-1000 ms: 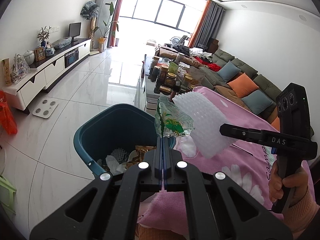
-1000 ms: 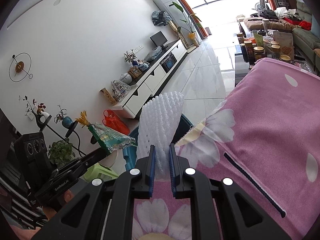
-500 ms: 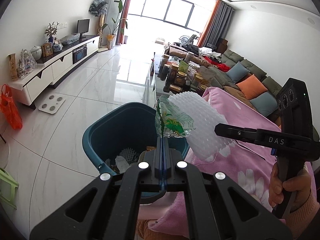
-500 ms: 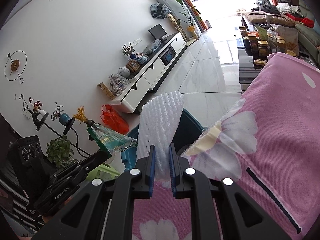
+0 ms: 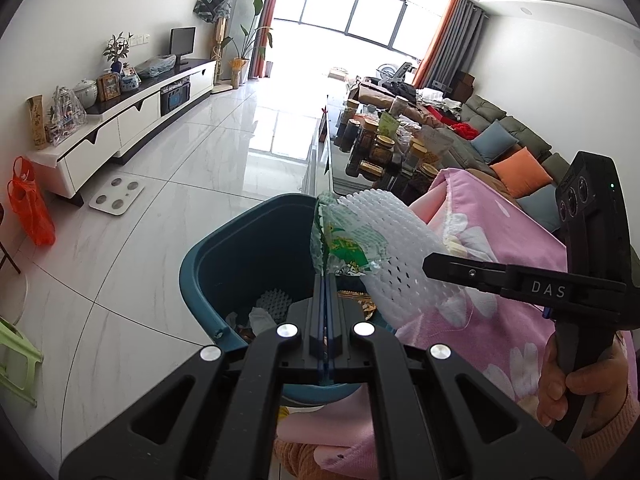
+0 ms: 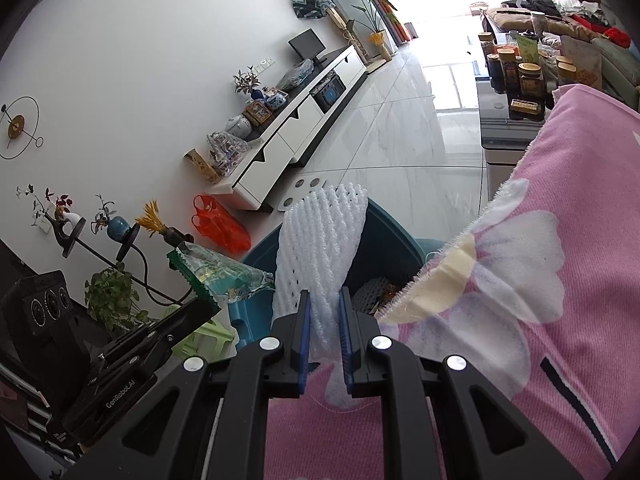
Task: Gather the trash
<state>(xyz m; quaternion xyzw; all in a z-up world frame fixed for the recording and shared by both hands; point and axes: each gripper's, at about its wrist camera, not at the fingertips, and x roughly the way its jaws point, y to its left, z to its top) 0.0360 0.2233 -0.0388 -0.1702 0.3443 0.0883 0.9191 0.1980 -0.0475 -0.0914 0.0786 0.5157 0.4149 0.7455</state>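
Clamped between right tongs (image 6: 324, 300), foam net (image 6: 320, 248) overhangs bin (image 6: 394, 236).

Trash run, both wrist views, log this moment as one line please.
left claw: shut on green wrapper | right claw: shut on white foam net | both over teal bin | nothing dropped yet

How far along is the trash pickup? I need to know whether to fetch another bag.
Some trash already lies in the teal bin. In hand: the left gripper pinches a green wrapper, the right gripper clamps a white foam net, both near the bin's rim. Left: releasing both into it.
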